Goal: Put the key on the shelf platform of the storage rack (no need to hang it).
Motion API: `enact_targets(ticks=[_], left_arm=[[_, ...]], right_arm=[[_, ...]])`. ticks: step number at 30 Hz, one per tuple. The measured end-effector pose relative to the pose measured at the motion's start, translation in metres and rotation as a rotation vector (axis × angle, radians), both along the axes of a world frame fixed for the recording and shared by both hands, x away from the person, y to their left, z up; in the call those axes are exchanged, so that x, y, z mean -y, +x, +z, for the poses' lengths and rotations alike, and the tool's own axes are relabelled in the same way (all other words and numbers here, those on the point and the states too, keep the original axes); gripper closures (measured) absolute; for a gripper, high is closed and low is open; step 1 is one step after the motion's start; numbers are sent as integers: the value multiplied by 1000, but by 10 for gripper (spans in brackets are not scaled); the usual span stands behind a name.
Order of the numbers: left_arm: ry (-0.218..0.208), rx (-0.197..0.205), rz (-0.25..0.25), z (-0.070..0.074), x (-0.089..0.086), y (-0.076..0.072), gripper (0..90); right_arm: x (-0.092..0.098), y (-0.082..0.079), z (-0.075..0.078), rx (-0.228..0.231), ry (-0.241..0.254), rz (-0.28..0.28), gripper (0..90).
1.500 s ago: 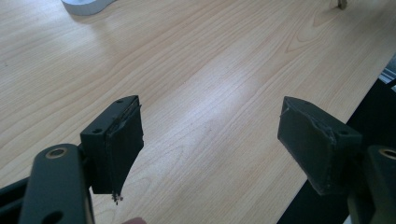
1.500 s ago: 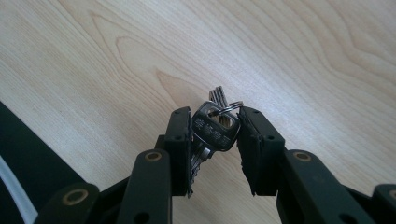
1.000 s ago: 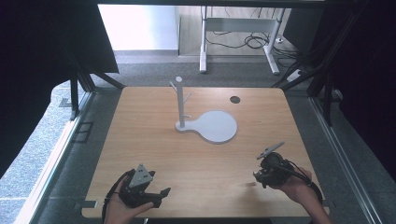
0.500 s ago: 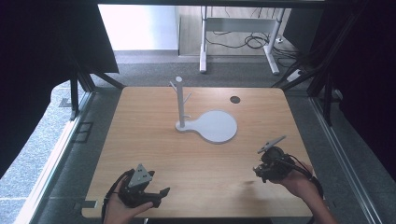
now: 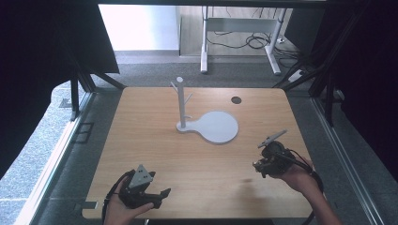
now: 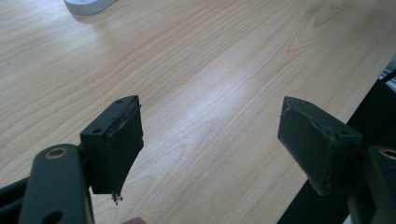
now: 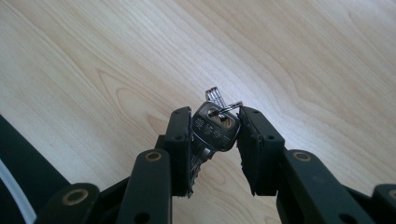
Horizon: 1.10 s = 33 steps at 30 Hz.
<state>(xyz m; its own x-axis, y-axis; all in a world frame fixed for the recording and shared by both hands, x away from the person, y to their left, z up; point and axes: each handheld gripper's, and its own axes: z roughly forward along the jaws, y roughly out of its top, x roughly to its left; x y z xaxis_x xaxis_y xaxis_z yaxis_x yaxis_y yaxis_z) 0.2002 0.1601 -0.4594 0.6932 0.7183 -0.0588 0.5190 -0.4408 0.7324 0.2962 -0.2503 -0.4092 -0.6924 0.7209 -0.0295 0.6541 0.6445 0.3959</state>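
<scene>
In the right gripper view, my right gripper (image 7: 215, 122) is shut on a silver key (image 7: 215, 131), gripped by its flat head. The key's wire ring (image 7: 226, 108) pokes out above the jaws, just over the wooden table (image 7: 299, 60). In the high view the right gripper (image 5: 261, 163) hovers near the table's right front. My left gripper (image 6: 210, 121) is open with nothing between its pads. It rests low at the front left (image 5: 157, 196) in the high view. A white peg stand (image 5: 180, 101) on a white round-ended base (image 5: 219, 126) sits mid-table, well beyond both grippers.
A small dark round spot (image 5: 236, 100) marks the table's far right. The table's front edge (image 5: 197, 218) runs just under both hands. Black frame bars and dark curtains flank the table on both sides.
The right gripper with the key has crept slightly away from the front edge. The left gripper has stayed put.
</scene>
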Motion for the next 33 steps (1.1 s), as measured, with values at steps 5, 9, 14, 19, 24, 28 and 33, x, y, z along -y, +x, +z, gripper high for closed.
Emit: enact_targets(ticks=[5, 9, 14, 19, 24, 28, 33], left_arm=[[3, -2, -3, 0, 0, 0, 225], [4, -3, -4, -1, 0, 0, 225], [5, -3, -3, -1, 0, 0, 225], [3, -3, -3, -1, 0, 1, 225], [5, -4, -3, -1, -1, 1, 225], [4, -3, -2, -1, -1, 1, 225], [5, -4, -1, -1, -1, 1, 225]], right_arm=[[-3, 6, 4, 6, 4, 3, 665], [-7, 13, 6, 9, 9, 1, 665], [-13, 21, 11, 13, 14, 9, 665], [-17, 28, 15, 16, 23, 13, 665], [-21, 35, 17, 13, 24, 19, 665], [-24, 39, 18, 10, 27, 17, 665], [-26, 44, 20, 9, 30, 21, 665]])
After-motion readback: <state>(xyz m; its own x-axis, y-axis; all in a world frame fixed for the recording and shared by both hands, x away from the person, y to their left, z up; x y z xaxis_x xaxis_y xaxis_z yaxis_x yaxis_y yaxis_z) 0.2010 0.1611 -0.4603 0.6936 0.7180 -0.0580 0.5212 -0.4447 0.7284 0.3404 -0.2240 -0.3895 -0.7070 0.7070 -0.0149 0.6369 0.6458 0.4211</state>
